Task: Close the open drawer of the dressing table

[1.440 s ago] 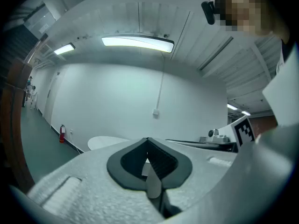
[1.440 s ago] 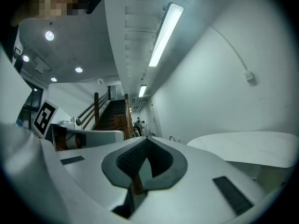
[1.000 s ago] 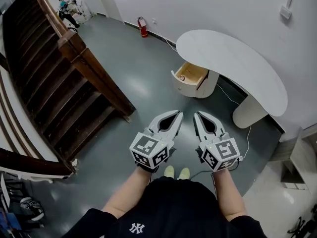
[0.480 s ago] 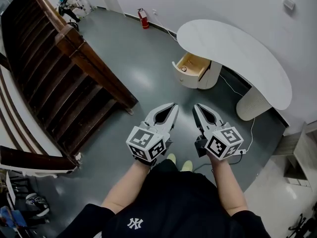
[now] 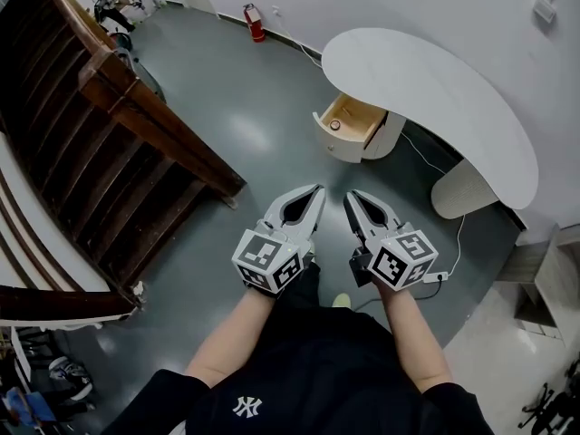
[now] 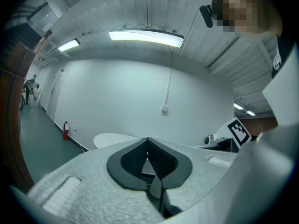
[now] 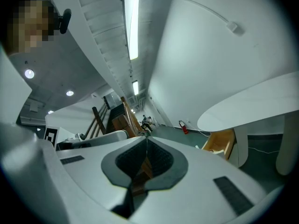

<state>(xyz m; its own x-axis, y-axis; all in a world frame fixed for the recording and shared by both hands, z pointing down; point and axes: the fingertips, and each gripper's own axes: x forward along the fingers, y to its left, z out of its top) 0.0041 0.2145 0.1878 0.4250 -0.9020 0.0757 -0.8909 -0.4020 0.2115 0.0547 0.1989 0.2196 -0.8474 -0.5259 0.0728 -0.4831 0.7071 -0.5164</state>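
Note:
The white dressing table (image 5: 426, 98) has a curved top and stands against the far wall. Its drawer (image 5: 349, 123) is pulled open toward me, showing a pale wood inside with a small round thing in it. The same drawer (image 7: 220, 141) shows at the right of the right gripper view. My left gripper (image 5: 317, 191) and right gripper (image 5: 352, 196) hang side by side over the grey floor, well short of the drawer. Both are shut with nothing between the jaws; in the left gripper view (image 6: 147, 139) the tips meet, with the table top (image 6: 114, 139) beyond them.
A dark wooden staircase with a thick handrail (image 5: 136, 107) runs along the left. A red fire extinguisher (image 5: 254, 23) stands by the far wall. A cable (image 5: 458, 243) trails on the floor near the table's leg (image 5: 462, 188). Grey floor lies between me and the drawer.
Both grippers have shifted forward and a little lower, and the drawer and table now sit slightly closer in the head view. The right gripper has rolled somewhat. Both stay shut.

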